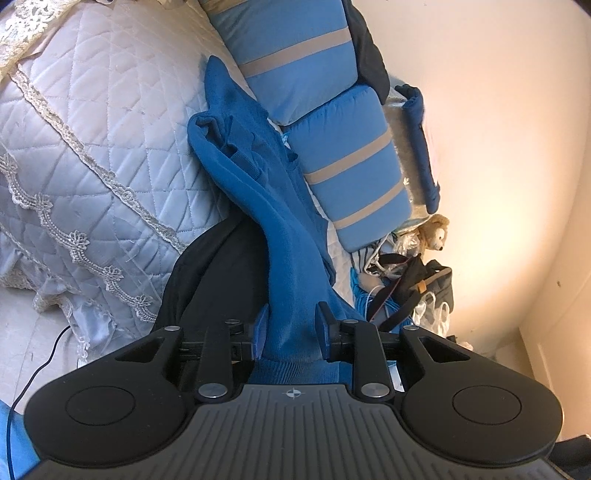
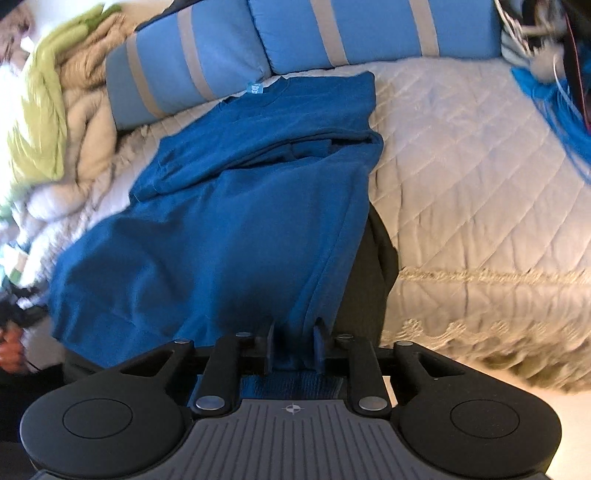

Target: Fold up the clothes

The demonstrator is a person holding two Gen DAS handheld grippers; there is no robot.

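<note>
The blue sweater (image 1: 280,221) stretches lengthwise away from both tongs across the quilted bed (image 2: 480,177) toward the striped blue cushions (image 2: 369,33). Bare quilt lies open beside it. The left tongs (image 1: 291,332) and right tongs (image 2: 294,347) each pinch its ribbed hem, jaws nearly closed on the cloth.

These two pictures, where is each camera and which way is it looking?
Left wrist: on the left hand-held gripper, looking along the bed at the blue sweater it pinches.
Right wrist: on the right hand-held gripper, looking across the quilt, gripping the same sweater.
Shared: sweater, striped cushions. No body shows.
</note>
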